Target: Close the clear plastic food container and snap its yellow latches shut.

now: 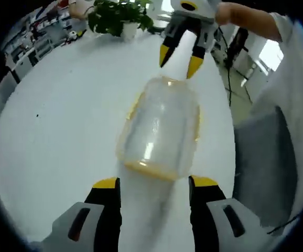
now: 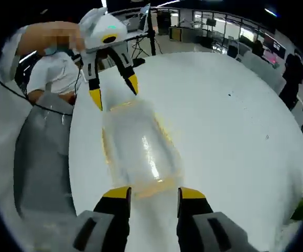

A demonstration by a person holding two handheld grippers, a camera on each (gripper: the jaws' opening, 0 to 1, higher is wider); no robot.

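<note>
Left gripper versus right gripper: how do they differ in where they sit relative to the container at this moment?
The left gripper and the right gripper sit at opposite short ends of the clear container on the white table, facing each other. Both stand open with yellow-tipped jaws spread. In the left gripper view the right gripper's tips look a little narrower apart. Whether either one touches the container cannot be told.

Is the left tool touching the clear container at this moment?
Apart. In the left gripper view a strip of white table separates the open left tool from the container.
</note>
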